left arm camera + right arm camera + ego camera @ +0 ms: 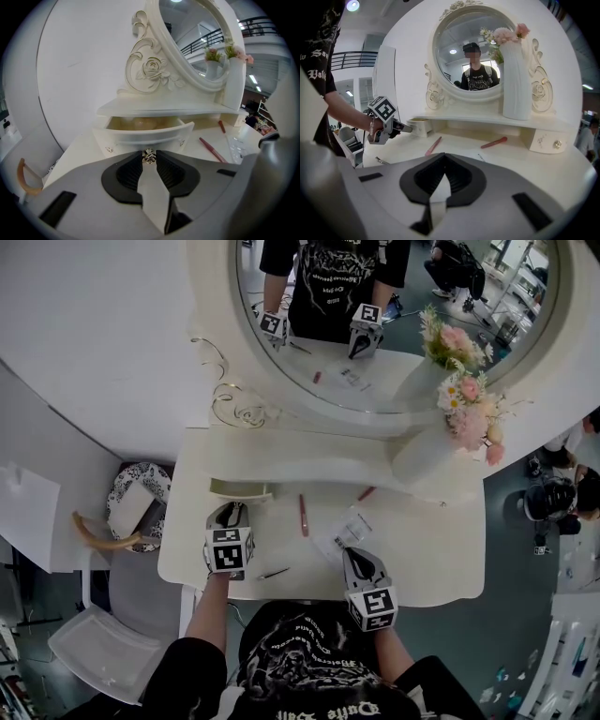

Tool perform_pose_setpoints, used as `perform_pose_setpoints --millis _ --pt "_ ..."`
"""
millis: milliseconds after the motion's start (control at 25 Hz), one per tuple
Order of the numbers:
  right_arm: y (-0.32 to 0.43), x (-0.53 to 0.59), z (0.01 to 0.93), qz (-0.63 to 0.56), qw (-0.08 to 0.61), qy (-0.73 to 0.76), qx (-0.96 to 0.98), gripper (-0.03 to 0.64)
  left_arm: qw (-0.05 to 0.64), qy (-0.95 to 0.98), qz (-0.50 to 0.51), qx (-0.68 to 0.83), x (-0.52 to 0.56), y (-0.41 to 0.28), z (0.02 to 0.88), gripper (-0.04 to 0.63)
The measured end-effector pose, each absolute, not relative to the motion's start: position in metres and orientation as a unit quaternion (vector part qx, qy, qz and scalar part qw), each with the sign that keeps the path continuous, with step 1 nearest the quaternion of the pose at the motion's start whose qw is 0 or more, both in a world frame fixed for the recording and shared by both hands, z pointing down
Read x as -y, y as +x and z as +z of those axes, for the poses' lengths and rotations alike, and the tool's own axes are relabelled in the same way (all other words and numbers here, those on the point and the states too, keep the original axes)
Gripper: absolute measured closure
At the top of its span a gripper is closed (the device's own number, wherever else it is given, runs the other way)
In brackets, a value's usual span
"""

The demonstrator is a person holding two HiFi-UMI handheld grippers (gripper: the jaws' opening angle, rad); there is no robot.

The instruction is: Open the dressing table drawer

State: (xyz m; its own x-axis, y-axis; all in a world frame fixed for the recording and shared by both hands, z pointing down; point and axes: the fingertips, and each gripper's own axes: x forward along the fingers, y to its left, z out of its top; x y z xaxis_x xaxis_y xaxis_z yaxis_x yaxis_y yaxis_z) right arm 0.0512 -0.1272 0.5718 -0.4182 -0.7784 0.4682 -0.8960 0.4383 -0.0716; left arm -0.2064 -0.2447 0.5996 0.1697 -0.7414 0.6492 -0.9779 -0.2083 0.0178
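Note:
The cream dressing table (441, 549) has a small left drawer (145, 133) under its shelf, standing pulled out with its inside showing. My left gripper (149, 157) is shut on the drawer's little metal knob (148, 156), which sits pinched between the dark pads. From the head view the left gripper (228, 515) sits right at the drawer's front (240, 488). The right gripper view also catches the left gripper (401, 125) at the drawer (419, 126). My right gripper (354, 557) hovers over the tabletop's front, shut with nothing in it (444, 161).
A white vase of pink flowers (422, 451) stands on the shelf at right. Two pink pens (303, 515) (366, 493), a clear packet (342, 532) and a hair clip (274, 573) lie on the top. A second drawer (546, 140) at right is closed. A white chair (103, 643) stands at left.

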Motion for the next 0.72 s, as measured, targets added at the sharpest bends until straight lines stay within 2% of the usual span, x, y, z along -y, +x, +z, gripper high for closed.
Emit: perform_pose_setpoints --millis 720 --pt "0.0536 0.1270 0.5753 0.162 0.189 0.508 0.825 0.606 0.230 0.729 0.259 0.590 0.2368 -0.2072 0.5992 0.492"
